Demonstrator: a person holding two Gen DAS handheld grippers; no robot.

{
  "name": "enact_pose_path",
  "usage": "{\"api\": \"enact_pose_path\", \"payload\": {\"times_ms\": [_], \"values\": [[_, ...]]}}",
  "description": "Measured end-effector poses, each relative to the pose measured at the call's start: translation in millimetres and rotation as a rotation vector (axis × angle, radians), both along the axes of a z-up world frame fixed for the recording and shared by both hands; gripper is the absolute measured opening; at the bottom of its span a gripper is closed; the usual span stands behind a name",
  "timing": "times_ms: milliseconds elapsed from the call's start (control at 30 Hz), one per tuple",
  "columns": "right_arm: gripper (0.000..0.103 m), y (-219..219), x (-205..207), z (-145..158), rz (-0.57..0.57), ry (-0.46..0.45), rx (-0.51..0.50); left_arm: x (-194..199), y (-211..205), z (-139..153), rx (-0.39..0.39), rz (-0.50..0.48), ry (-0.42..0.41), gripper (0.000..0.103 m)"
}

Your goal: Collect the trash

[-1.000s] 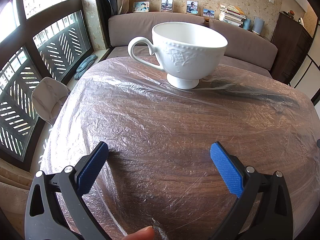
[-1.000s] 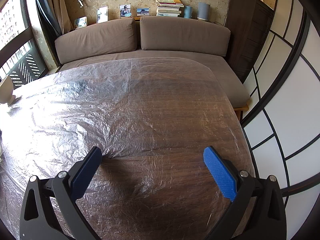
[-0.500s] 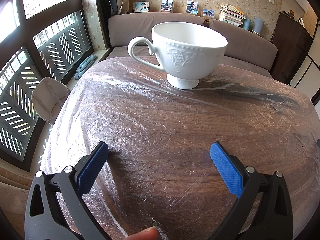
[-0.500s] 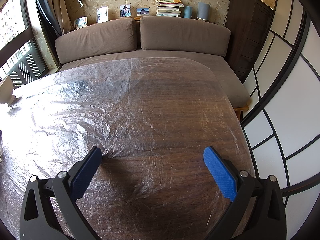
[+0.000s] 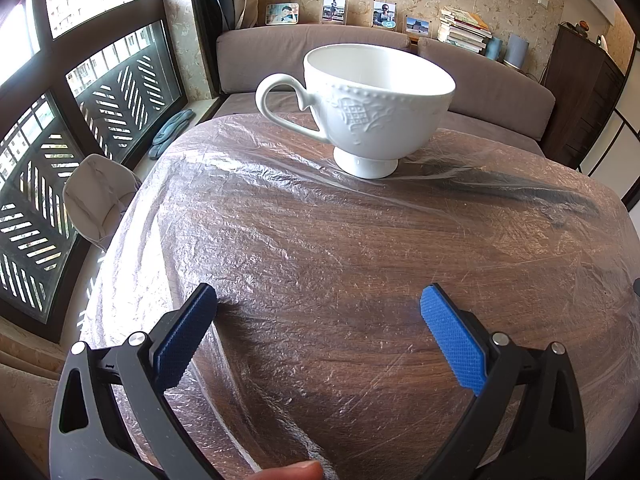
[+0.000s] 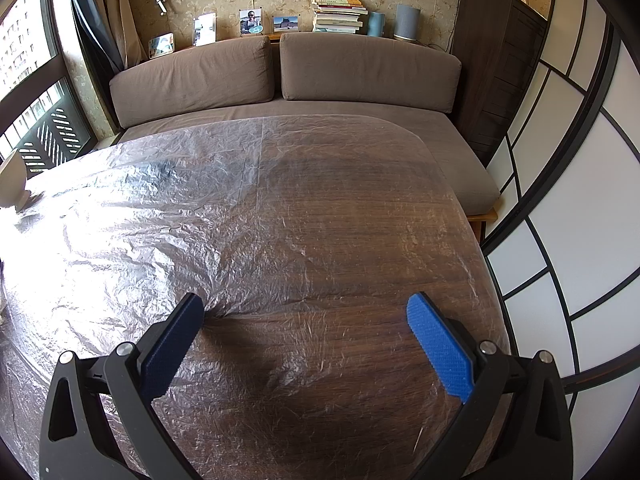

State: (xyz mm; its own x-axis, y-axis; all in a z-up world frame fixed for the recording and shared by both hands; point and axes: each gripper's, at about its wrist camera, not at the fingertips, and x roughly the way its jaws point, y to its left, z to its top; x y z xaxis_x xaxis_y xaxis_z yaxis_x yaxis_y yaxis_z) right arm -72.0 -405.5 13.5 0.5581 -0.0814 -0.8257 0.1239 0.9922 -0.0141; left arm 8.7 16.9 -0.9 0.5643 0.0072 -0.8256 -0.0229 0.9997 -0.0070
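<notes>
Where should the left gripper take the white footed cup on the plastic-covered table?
Best bet is the rim wall of the white embossed footed cup, coming from above with one finger inside. It stands upright, mouth open, and the bowl looks too wide to span. The loop handle points left, an alternative. The left gripper is open, short of it.
</notes>
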Motion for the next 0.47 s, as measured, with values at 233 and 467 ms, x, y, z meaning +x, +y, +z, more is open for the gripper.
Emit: {"api": "enact_pose_path", "payload": {"times_ms": [233, 467], "values": [[0.099, 0.1, -0.1, 0.1, 0.0, 0.0, 0.0, 0.5, 0.4, -0.2, 0.0, -0.001, 0.0, 0.102], [0.099, 0.4, 0.6, -0.4, 0.0, 0.0, 0.0, 0.6, 0.0, -0.2, 0.0, -0.001, 0.0, 0.102]]}}
